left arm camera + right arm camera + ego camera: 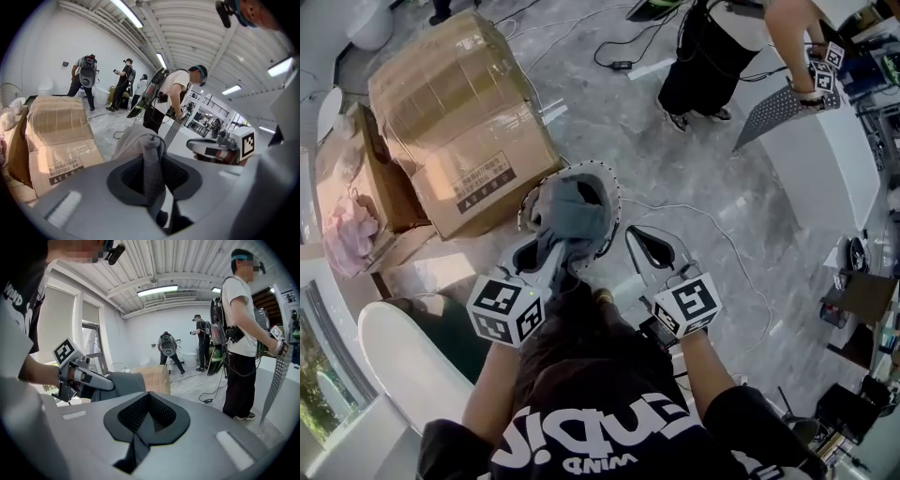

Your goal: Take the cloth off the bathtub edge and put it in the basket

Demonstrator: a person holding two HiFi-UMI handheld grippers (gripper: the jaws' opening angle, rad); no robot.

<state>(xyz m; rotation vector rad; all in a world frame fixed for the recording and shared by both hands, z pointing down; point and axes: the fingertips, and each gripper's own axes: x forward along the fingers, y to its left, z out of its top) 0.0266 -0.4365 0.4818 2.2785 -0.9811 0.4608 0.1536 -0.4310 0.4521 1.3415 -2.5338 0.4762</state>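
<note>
My left gripper [551, 249] is shut on a grey cloth [574, 208], which bunches up over the mouth of a round basket with a white dotted rim [613, 199] on the floor. In the left gripper view the cloth [140, 140] rises as a pinched fold between the jaws of that gripper [152, 161]. My right gripper [634, 234] hovers just right of the basket, shut and empty; its tips meet in its own view [147, 395]. That view also has the left gripper [79, 377] and the cloth [117, 383] at the left.
A big cardboard box [459, 122] stands left of the basket, with pink fabric [347, 234] beside it. The white bathtub edge [403, 366] curves at the lower left. A person [703, 56] stands beyond, cables [722, 244] cross the marble floor, and a white counter [825, 159] is at the right.
</note>
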